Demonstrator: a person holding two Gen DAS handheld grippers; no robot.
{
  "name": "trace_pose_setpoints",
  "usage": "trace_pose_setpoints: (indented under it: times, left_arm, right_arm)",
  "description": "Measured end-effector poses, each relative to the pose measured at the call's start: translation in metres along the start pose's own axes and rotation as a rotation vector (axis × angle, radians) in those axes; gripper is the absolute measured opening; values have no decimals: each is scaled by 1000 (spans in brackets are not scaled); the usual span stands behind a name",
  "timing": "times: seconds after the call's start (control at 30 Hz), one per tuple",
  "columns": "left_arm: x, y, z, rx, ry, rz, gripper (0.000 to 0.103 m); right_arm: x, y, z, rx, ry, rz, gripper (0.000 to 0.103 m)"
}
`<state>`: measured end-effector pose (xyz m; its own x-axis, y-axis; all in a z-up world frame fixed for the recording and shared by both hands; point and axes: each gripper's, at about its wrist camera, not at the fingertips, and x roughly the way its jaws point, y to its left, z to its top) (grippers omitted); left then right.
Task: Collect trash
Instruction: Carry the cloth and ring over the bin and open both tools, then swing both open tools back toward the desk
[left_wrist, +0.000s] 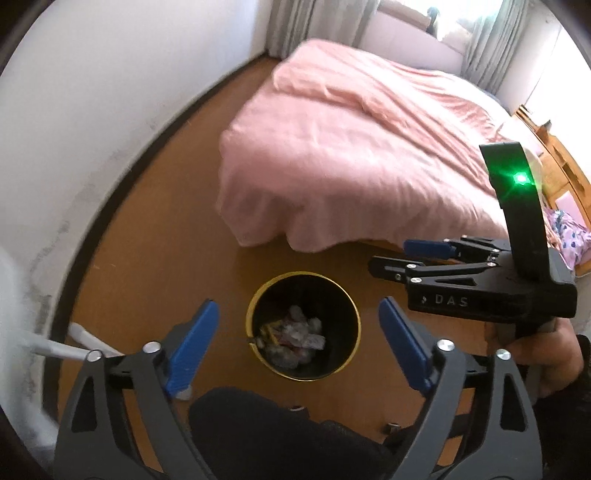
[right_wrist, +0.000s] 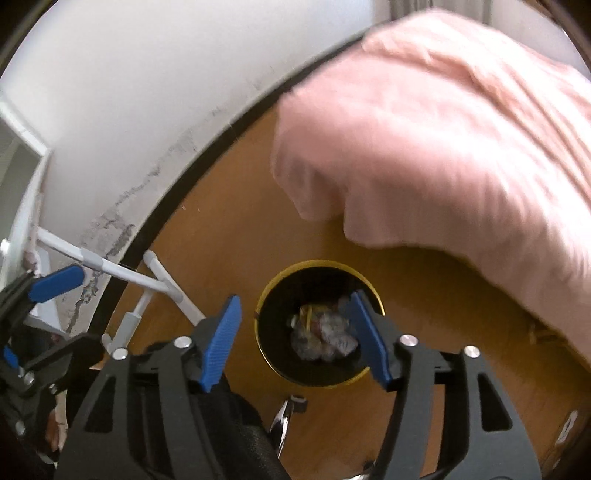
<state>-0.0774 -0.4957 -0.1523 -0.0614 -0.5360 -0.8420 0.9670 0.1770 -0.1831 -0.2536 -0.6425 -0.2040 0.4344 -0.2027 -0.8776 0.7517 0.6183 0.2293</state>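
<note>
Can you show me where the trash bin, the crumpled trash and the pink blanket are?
trash bin (left_wrist: 255, 295), left wrist view, yellow rim.
crumpled trash (left_wrist: 295, 334), left wrist view, pile's middle.
pink blanket (left_wrist: 332, 147), left wrist view, top.

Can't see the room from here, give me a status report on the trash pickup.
Left gripper open, empty. Right gripper open, empty. Crumpled trash in the black bin on the floor. Nothing blocking the bin mouth.

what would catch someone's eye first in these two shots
The round black waste bin with a yellow rim stands on the brown wooden floor, centred below both views, with crumpled paper trash lying at its bottom. Behind it, the rumpled pink bed cover hangs over the bed's edge and fills the upper right. The left tool and the right tool both stand open and empty above the bin.
</note>
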Motion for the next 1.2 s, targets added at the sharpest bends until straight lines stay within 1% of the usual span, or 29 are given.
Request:
trace_pose_setpoints:
  times: [0.03,0.07,0.17,0.3,0.33,0.4,0.47,0.5,0.53,0.57,0.6,0.63,0.67,0.77,0.83,0.9,0.97,1.07,1.17,1.2]
  left_arm:
    - [-25,4,0,-4,-26,30,90]
    - [-40,9,-1,-9,-42,43,92]
    - [-102,32,-6,-54,-111,113,92]
    - [-182,76,-28,-162,-216,213,93]
    - [-204,90,-38,-194,-241,245,93]
    - [-237,115,-57,-248,-271,321,94]
    - [-272,146,-83,-318,-283,431,94]
    - [-286,159,-95,-350,-287,473,94]
    - [-303,176,-113,-392,-291,520,94]
    - [-319,191,-129,-436,-293,562,94]
    - [-331,205,-144,-476,-290,601,94]
    - [-349,224,-168,-540,-283,661,95]
    - [-359,235,-183,-578,-279,692,95]
    - [-386,267,-232,-696,-258,775,95]
    - [-396,285,-260,-766,-239,806,95]
    - [-403,297,-281,-816,-227,814,95]
    - [-407,311,-300,-855,-218,813,95]
    - [-403,330,-312,-883,-210,807,95]
    - [-393,352,-319,-897,-199,786,95]
    - [-391,359,-319,-898,-195,779,95]
  right_arm:
    - [-9,10,3,-19,-26,7,68]
    - [-20,23,7,-41,-51,21,69]
    - [-49,73,19,-129,-118,77,70]
    - [-81,162,33,-282,-186,195,71]
    - [-86,181,36,-317,-192,222,72]
    - [-92,232,38,-403,-194,289,72]
    - [-92,276,37,-477,-188,336,72]
    - [-90,302,36,-524,-178,361,72]
    - [-88,320,34,-556,-167,380,73]
    - [-83,348,31,-602,-151,406,73]
    - [-81,364,30,-626,-145,418,73]
    - [-78,381,26,-651,-138,429,73]
    - [-71,405,22,-687,-121,442,73]
    - [-59,449,15,-739,-100,448,73]
    - [-44,473,12,-765,-81,450,73]
    - [-33,499,10,-792,-67,436,73]
    - [-20,514,8,-810,-52,417,73]
    - [-2,529,10,-828,-35,378,73]
    - [15,544,14,-841,-21,340,67]
    - [20,549,16,-849,-36,323,65]
